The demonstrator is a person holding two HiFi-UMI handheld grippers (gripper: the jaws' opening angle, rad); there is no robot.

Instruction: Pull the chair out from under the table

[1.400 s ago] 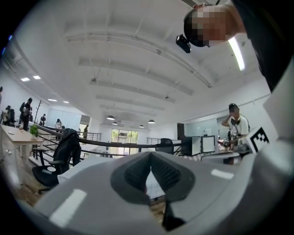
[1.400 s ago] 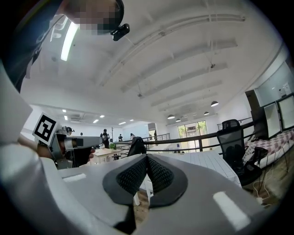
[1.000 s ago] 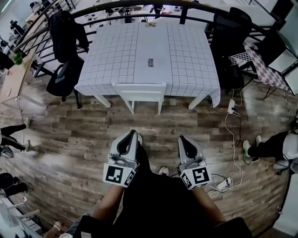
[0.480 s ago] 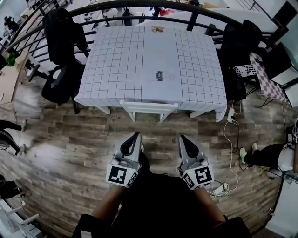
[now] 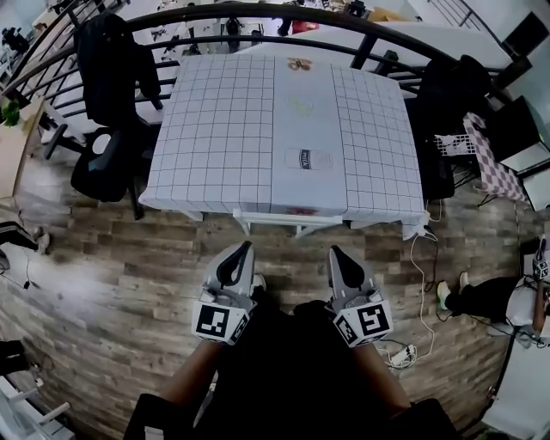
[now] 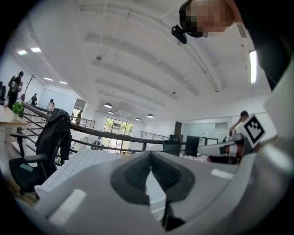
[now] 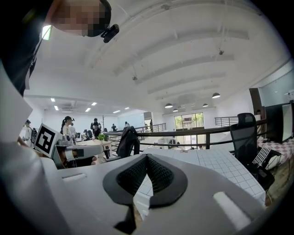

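Note:
A white chair (image 5: 273,218) is tucked under the near edge of a square table (image 5: 206,129) covered with a grid-pattern cloth; only a strip of its back and leg tops show. My left gripper (image 5: 244,247) and right gripper (image 5: 336,252) are held side by side over the wooden floor, a short way in front of the chair and apart from it. Both are shut with nothing between the jaws. In the left gripper view the left gripper (image 6: 150,156) points level over the tabletop (image 6: 85,160). The right gripper (image 7: 147,158) faces the same tabletop (image 7: 216,163).
A black office chair with a jacket (image 5: 112,103) stands at the table's left, another black chair (image 5: 443,103) at its right. A dark railing (image 5: 258,12) curves behind the table. A power strip and cables (image 5: 404,352) lie on the floor at right, near a seated person's feet (image 5: 473,296).
The view has closed in on the table, which now looks larger and nearer. Less of the chair shows under the table edge. Both grippers stay shut and side by side.

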